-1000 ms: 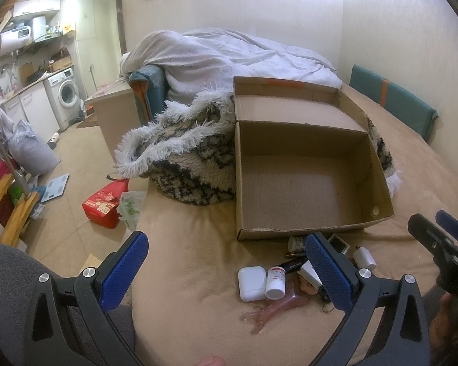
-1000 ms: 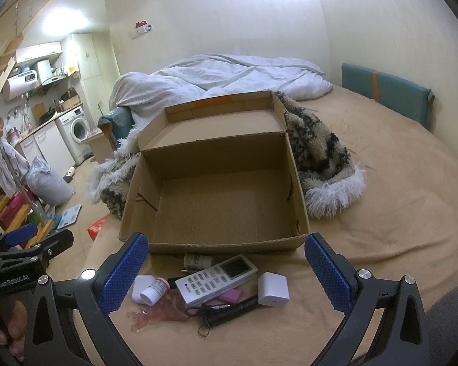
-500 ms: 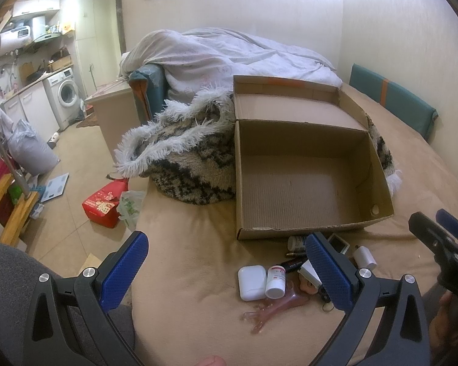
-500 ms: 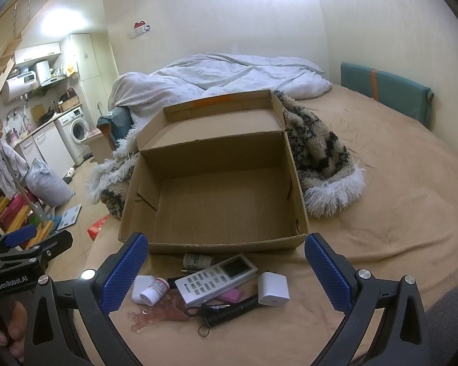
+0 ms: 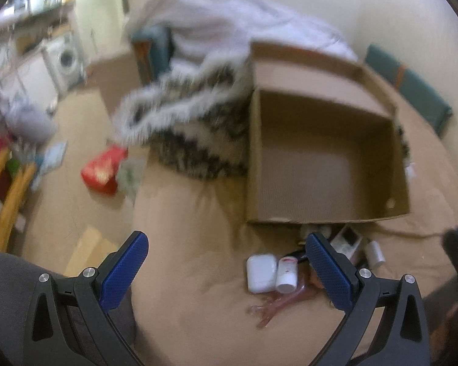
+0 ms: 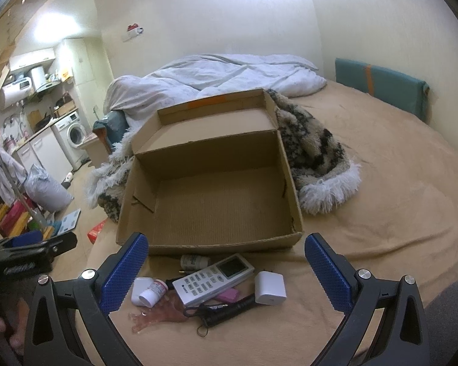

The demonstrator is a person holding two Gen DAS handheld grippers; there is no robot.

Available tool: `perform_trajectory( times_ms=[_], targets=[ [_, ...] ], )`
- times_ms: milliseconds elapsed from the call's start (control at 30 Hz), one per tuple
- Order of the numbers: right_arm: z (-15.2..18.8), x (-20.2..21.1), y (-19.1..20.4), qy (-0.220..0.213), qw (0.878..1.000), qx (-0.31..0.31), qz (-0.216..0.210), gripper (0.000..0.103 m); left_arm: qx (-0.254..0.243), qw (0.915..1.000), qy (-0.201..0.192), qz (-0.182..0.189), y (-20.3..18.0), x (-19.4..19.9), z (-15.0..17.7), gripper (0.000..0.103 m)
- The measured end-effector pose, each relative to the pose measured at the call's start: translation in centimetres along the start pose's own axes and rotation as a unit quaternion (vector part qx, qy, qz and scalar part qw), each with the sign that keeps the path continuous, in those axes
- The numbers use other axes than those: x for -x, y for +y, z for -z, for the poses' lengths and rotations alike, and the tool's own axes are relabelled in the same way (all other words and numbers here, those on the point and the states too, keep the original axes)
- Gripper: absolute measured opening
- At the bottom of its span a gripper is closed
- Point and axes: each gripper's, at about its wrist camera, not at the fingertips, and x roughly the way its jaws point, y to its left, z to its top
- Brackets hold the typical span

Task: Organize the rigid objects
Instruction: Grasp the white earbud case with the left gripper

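Observation:
An open, empty cardboard box (image 6: 216, 201) (image 5: 323, 180) sits on the tan bed. In front of it lies a pile: a white remote (image 6: 213, 277), a white charger cube (image 6: 270, 286), a small white pill bottle (image 6: 152, 291) (image 5: 287, 274), a white earbud case (image 5: 261, 273), a pink hand-shaped toy (image 6: 155, 317) (image 5: 278, 303) and a black cord (image 6: 219, 308). My right gripper (image 6: 226, 274) is open and empty, just short of the pile. My left gripper (image 5: 226, 271) is open and empty, left of the pile.
A shaggy black-and-white blanket (image 6: 317, 158) lies behind and beside the box, a white duvet (image 6: 223, 76) beyond it. A teal cushion (image 6: 381, 88) leans on the right wall. The bed's left edge (image 5: 137, 213) drops to a cluttered floor with a red bag (image 5: 102, 174).
The left wrist view has gone blurred and shifted: my left gripper has moved a little forward and down towards the pile. My right gripper has barely moved.

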Motion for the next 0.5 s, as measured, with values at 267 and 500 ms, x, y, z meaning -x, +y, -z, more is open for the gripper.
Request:
perform_trajectory(
  times_ms=[267, 500],
  targets=[
    [0.1, -0.7, -1.2, 0.023, 0.999, -0.035, 0.004, 0.103, 0.030, 0.9788, 0.202, 0.012, -0.3, -10.1, 0.5, 0.088],
    [0.5, -2.3, -2.0, 0.069, 0.996, -0.041, 0.038, 0.103, 0.033, 0.9656, 0.258, 0.012, -1.6, -14.3, 2.4, 0.081]
  ],
)
